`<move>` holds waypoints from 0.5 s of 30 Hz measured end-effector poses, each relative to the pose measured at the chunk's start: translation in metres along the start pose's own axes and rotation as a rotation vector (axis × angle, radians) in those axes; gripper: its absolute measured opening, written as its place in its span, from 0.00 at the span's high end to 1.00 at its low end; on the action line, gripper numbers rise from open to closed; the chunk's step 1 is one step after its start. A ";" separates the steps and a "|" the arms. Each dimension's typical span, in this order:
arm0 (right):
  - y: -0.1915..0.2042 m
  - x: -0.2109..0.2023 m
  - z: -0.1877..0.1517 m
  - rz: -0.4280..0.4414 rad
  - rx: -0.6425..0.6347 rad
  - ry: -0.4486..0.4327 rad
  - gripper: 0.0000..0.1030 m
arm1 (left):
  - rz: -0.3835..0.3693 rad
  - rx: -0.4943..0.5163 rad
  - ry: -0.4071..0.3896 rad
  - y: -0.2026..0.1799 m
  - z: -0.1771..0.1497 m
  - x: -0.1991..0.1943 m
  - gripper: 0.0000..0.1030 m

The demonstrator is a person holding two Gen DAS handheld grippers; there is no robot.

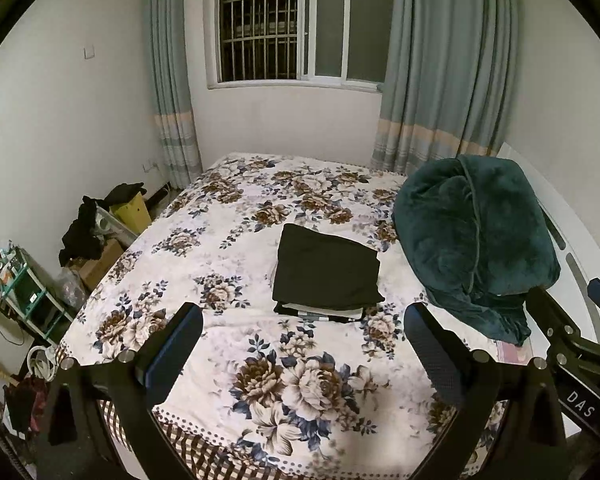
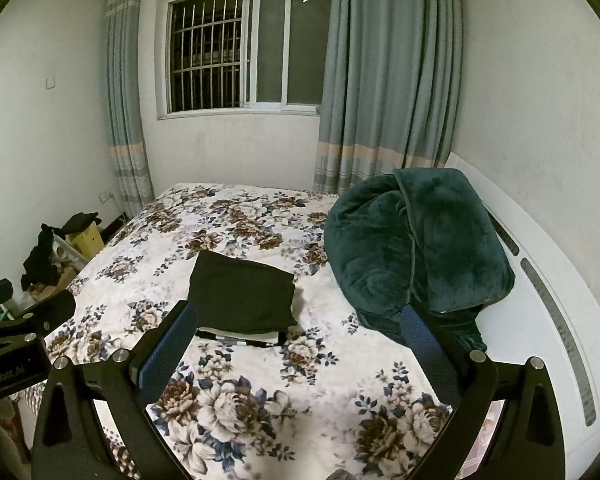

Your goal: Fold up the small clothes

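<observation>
Folded black garment (image 1: 327,272) atop a small stack of folded clothes (image 1: 320,314), mid-bed on a floral bedspread (image 1: 228,240), long axis roughly left to right, folded teal blanket (image 1: 472,236) just right, left gripper (image 1: 302,336) and right gripper (image 2: 298,330) both spread wide, holding nothing, above the near bed edge.

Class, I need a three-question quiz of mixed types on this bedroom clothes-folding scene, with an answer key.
1. True or false: the left gripper is shut on the folded black garment.
2. Multiple choice: what lies right of the stack of folded clothes on the floral bedspread? A) a dark green plush blanket B) a red pillow C) a laptop
3. Fill in: the right gripper holds ____.

Key
1. False: both grippers are open and short of the stack.
2. A
3. Nothing
</observation>
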State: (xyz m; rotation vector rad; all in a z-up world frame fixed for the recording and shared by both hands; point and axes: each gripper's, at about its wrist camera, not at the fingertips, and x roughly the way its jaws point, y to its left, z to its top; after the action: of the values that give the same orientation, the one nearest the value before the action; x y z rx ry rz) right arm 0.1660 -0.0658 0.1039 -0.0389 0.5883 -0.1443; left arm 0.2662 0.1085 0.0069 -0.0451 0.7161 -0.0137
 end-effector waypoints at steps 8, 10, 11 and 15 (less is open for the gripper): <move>-0.001 0.002 0.000 0.004 -0.002 0.002 0.00 | 0.014 -0.004 -0.010 -0.006 -0.001 -0.008 0.00; -0.003 0.000 0.000 0.006 -0.002 0.002 0.00 | 0.018 -0.005 -0.011 -0.006 0.000 -0.009 0.00; -0.002 0.001 -0.001 0.007 -0.003 0.001 0.00 | 0.019 -0.006 -0.011 -0.007 0.000 -0.010 0.00; -0.004 -0.001 -0.001 0.009 -0.004 0.003 0.00 | 0.022 -0.005 -0.012 -0.007 0.000 -0.012 0.00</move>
State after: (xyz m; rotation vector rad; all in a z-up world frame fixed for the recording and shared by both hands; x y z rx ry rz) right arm 0.1642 -0.0694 0.1041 -0.0397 0.5915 -0.1340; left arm 0.2573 0.1018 0.0148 -0.0426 0.7046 0.0092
